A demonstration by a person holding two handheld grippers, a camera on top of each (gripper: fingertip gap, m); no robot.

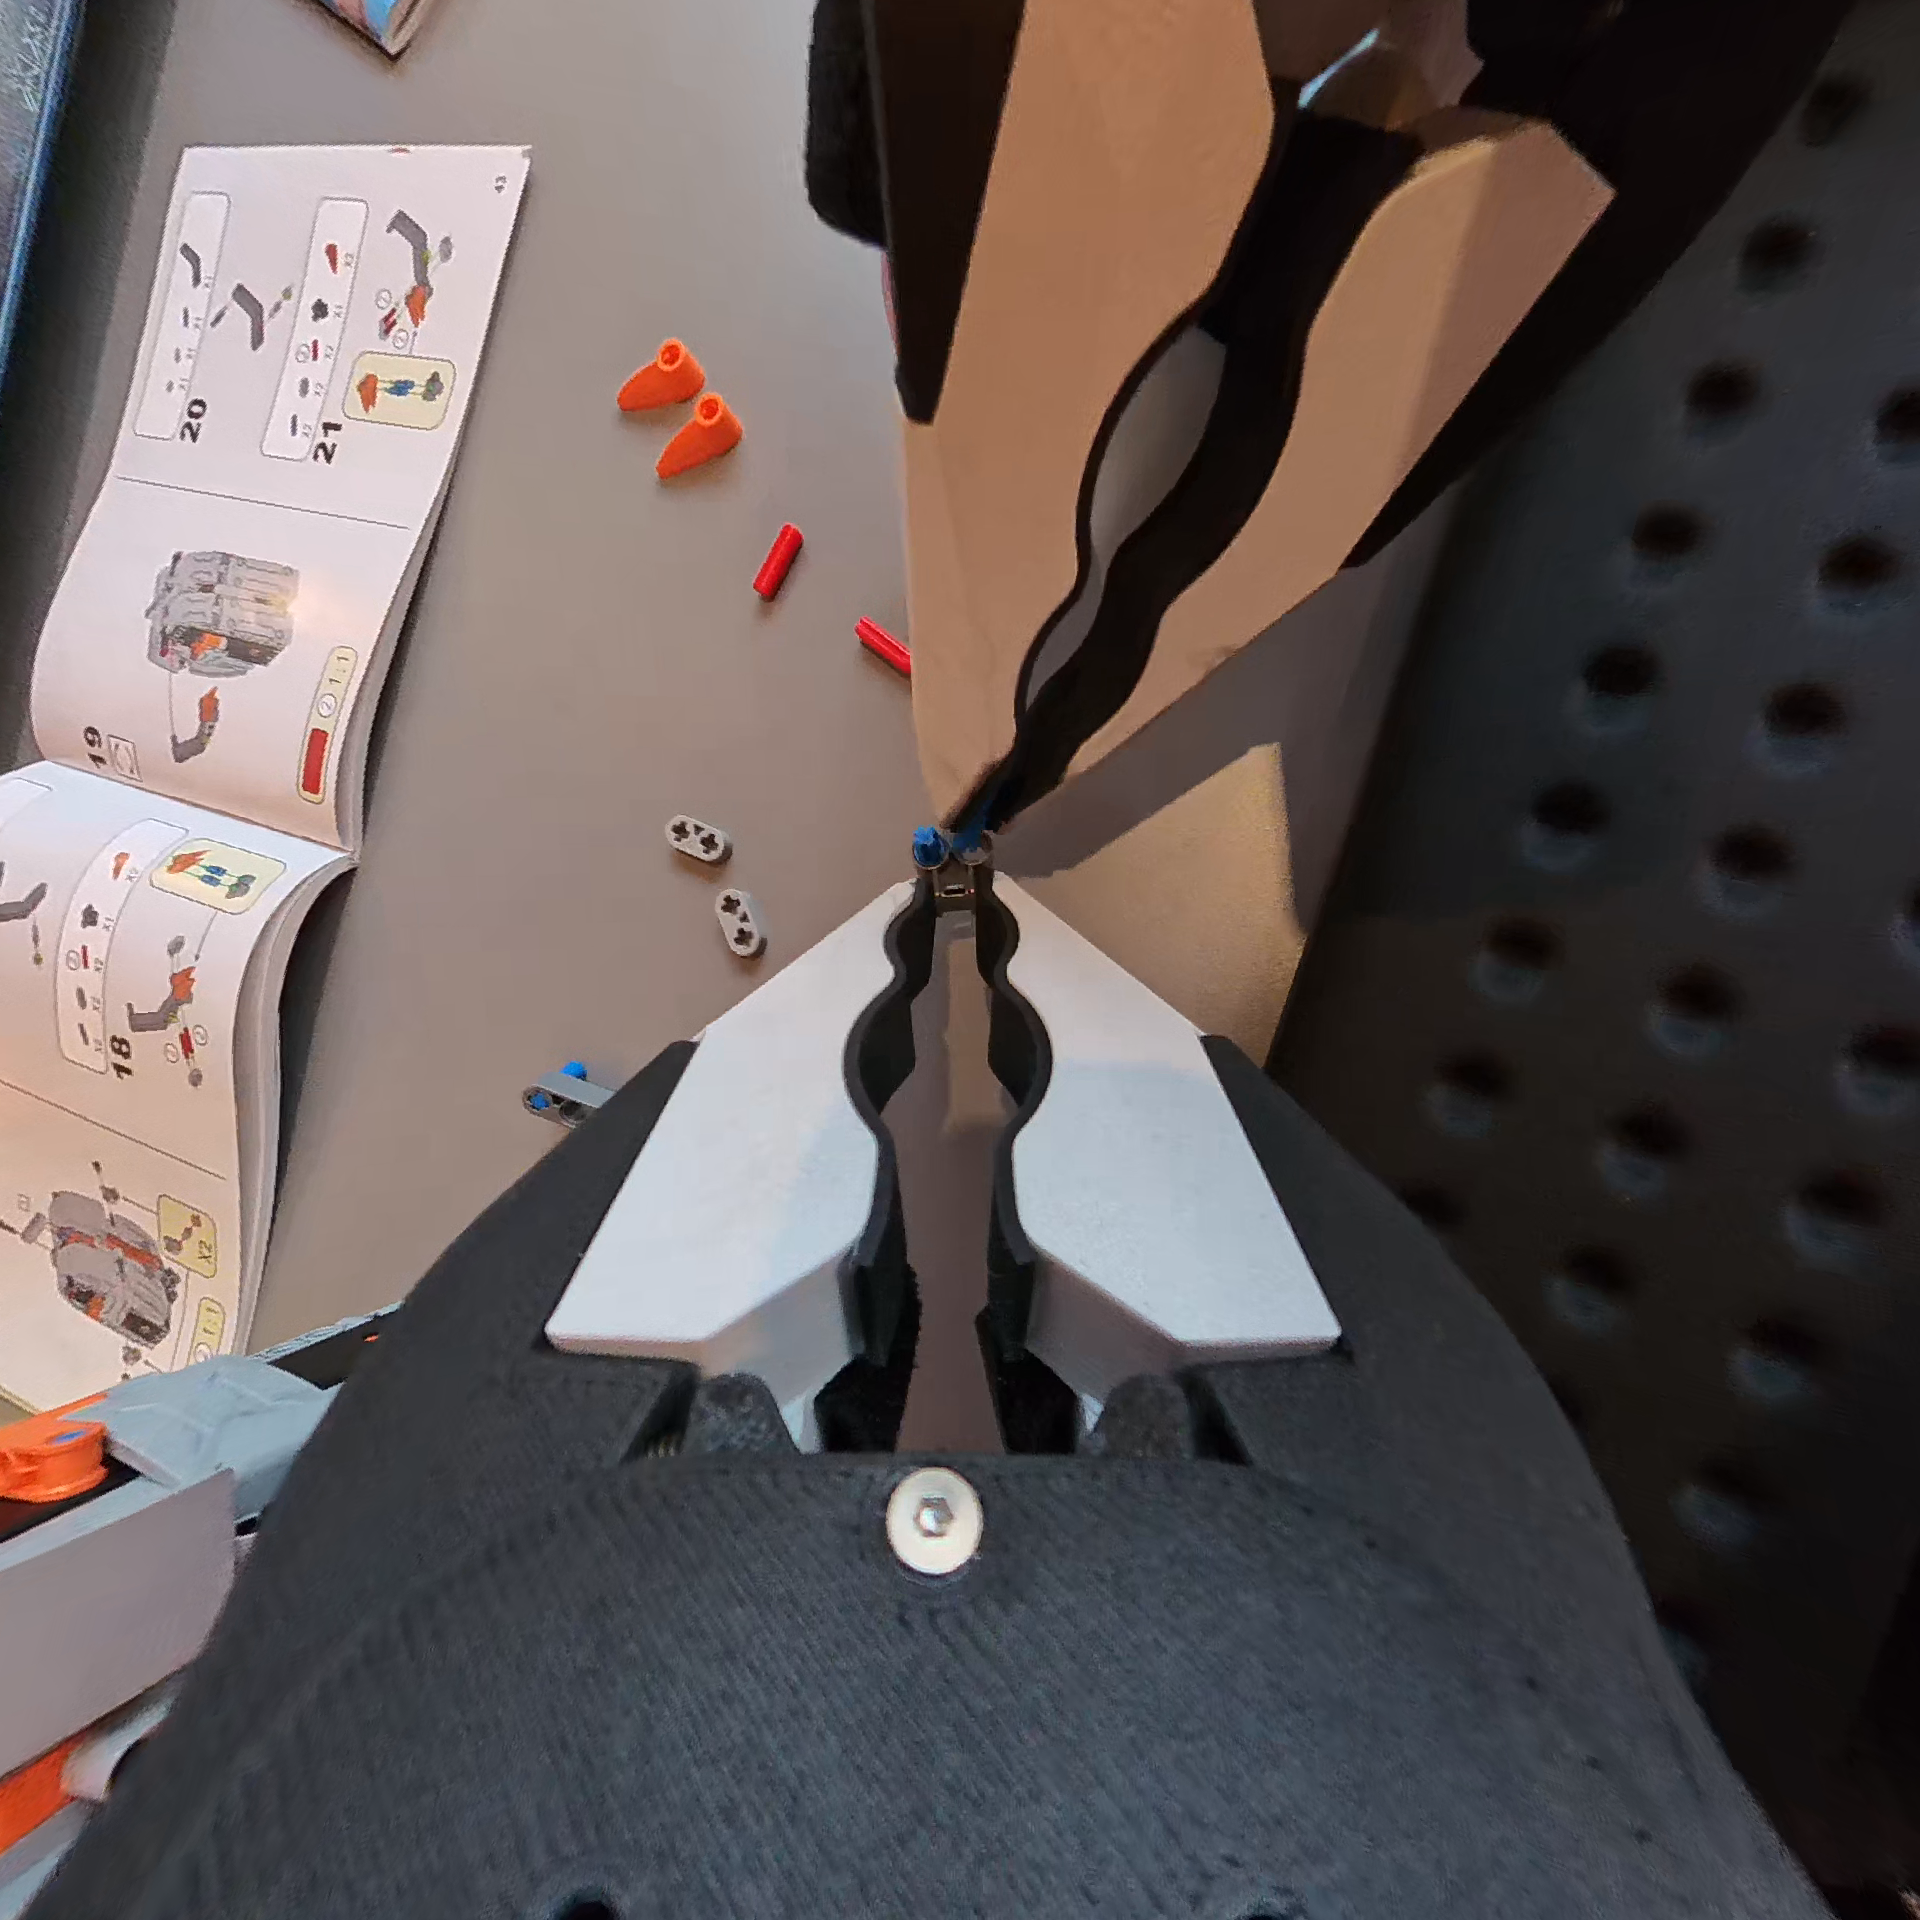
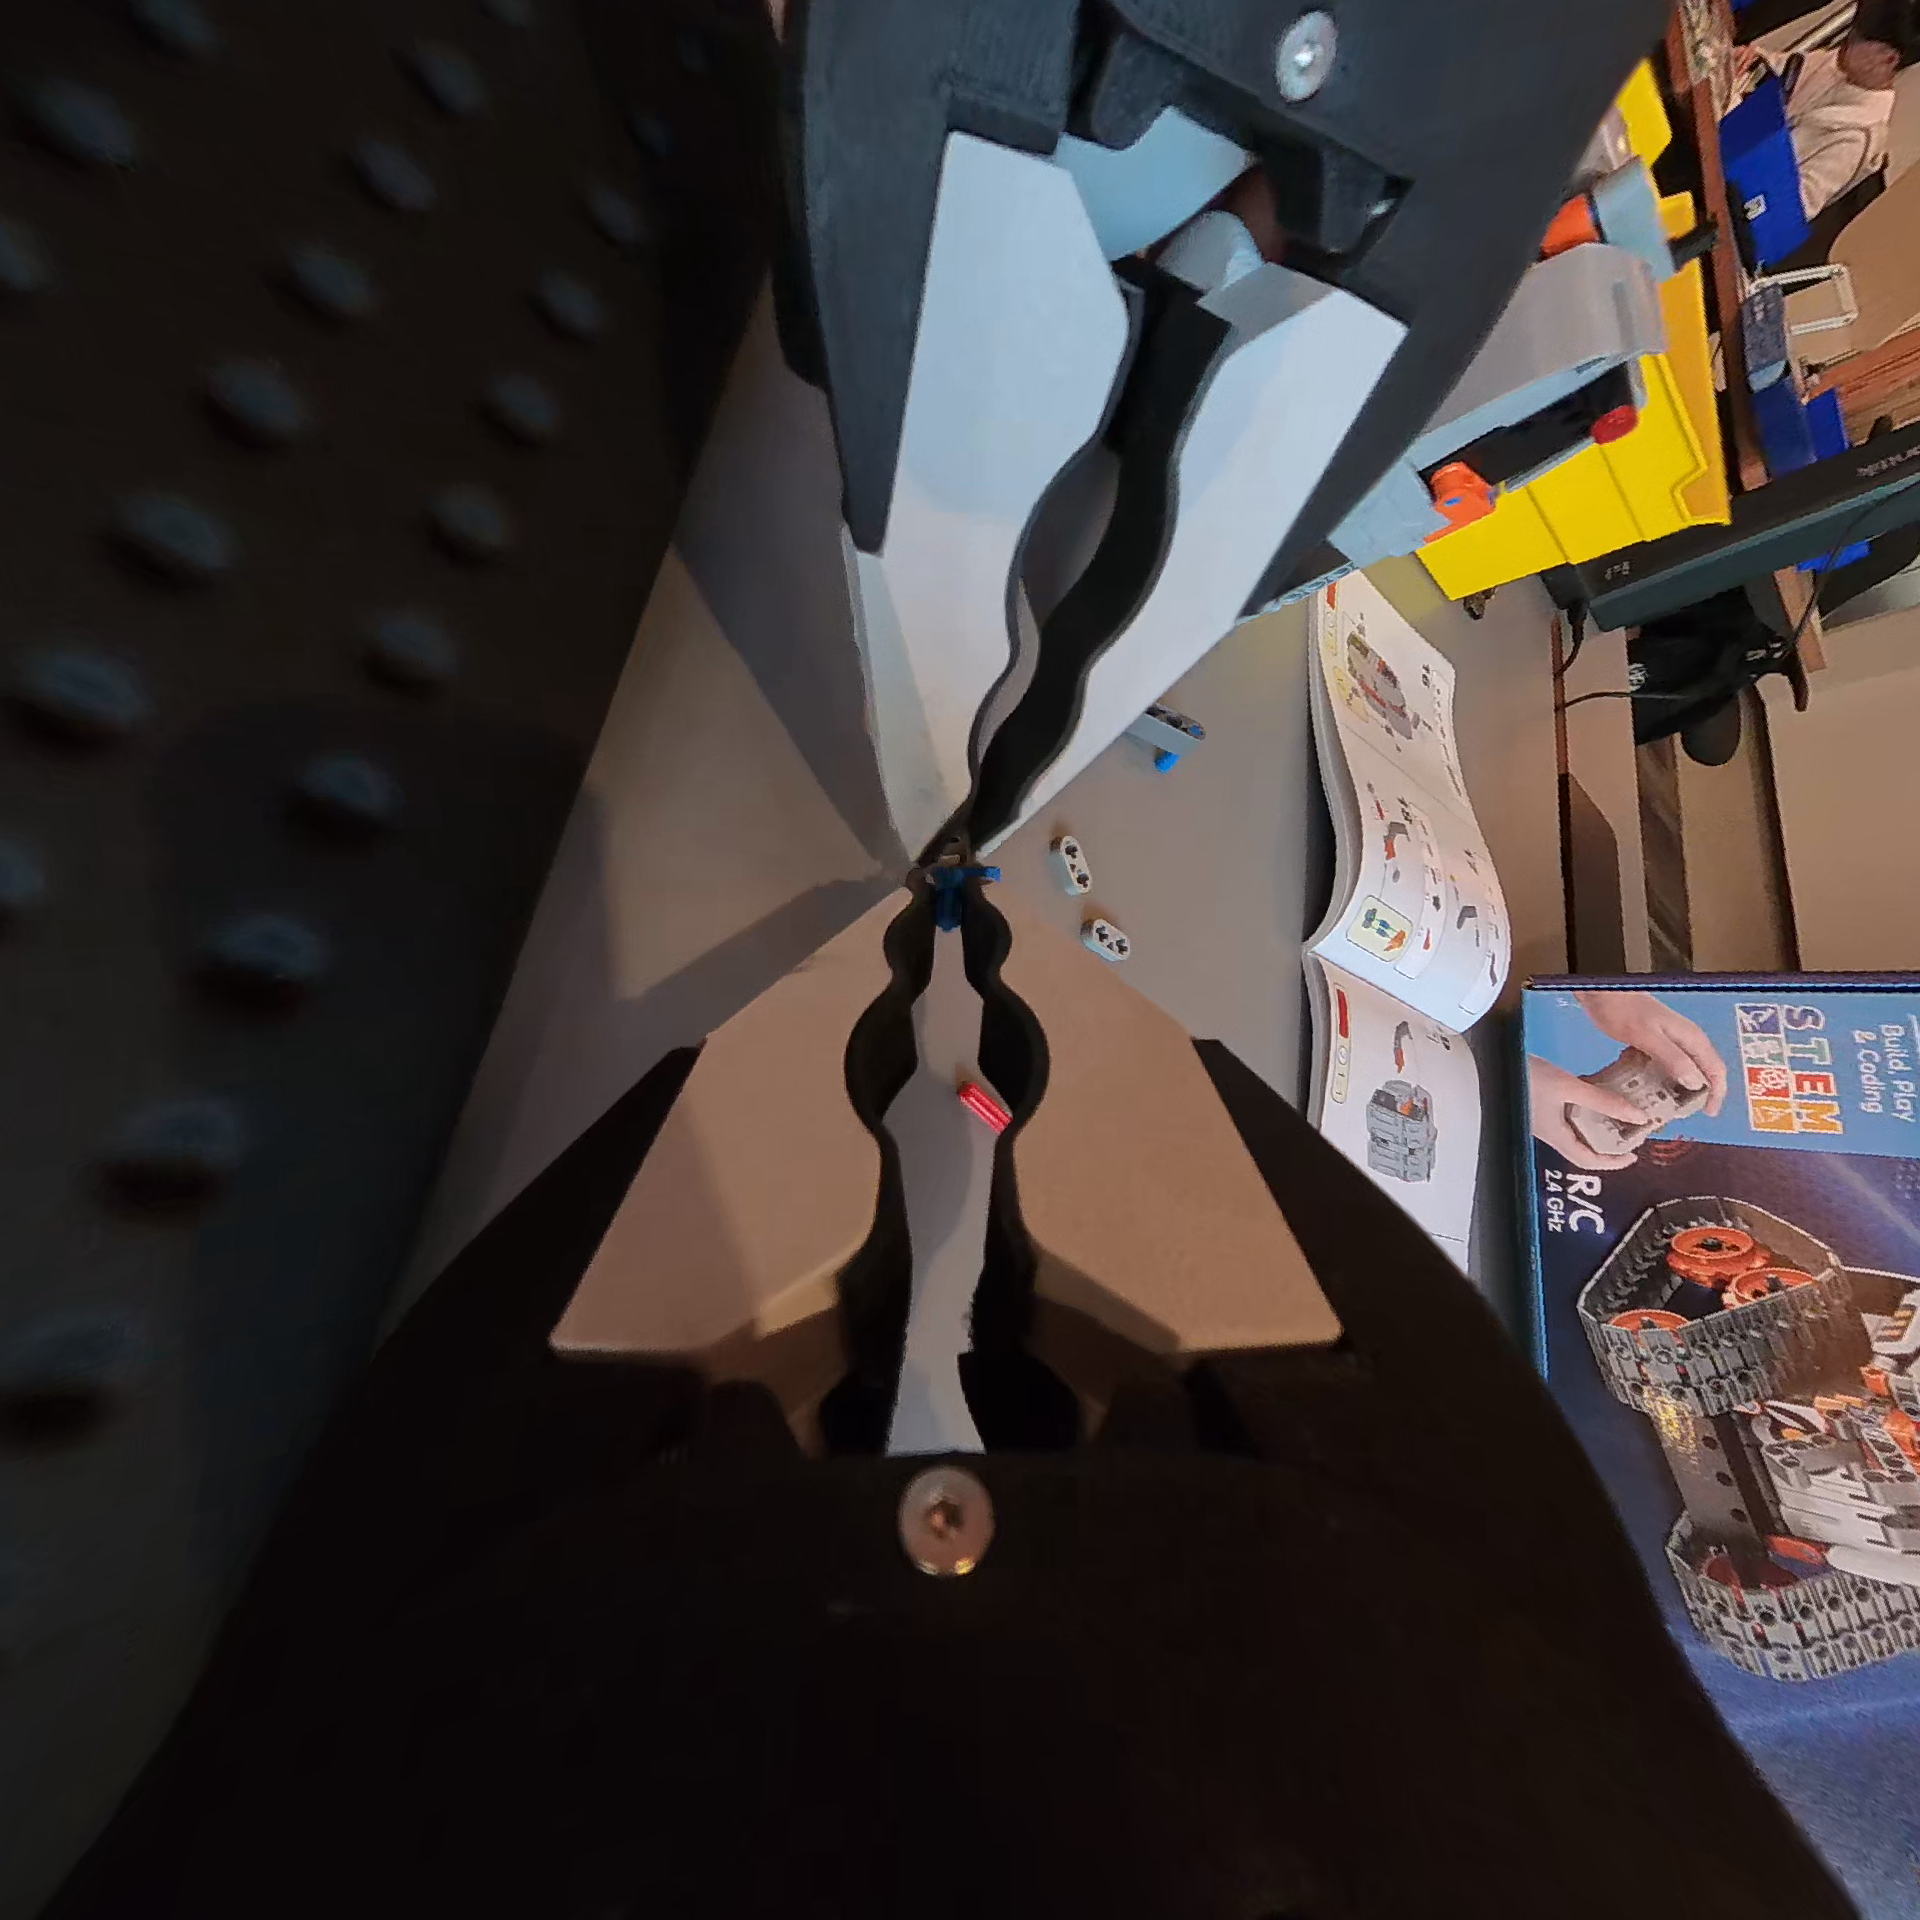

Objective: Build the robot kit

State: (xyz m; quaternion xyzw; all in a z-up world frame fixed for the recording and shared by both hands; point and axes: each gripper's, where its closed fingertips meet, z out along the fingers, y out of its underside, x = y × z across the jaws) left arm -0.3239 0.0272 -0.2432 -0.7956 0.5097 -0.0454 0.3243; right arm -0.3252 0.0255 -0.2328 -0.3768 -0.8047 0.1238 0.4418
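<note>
Now blue pin (image 1: 928,844) between hand-held gripper (image 1: 954,894) tips

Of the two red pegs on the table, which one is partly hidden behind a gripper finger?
The lower red peg: its end disappears behind the right gripper finger. The other red peg lies fully exposed.

The left gripper (image 1: 953,883) points toward 12 o'clock, its fingers pinched nearly together at the tips. The right gripper (image 2: 940,914) meets it tip to tip from 1 o'clock, its fingers likewise drawn close.
</note>
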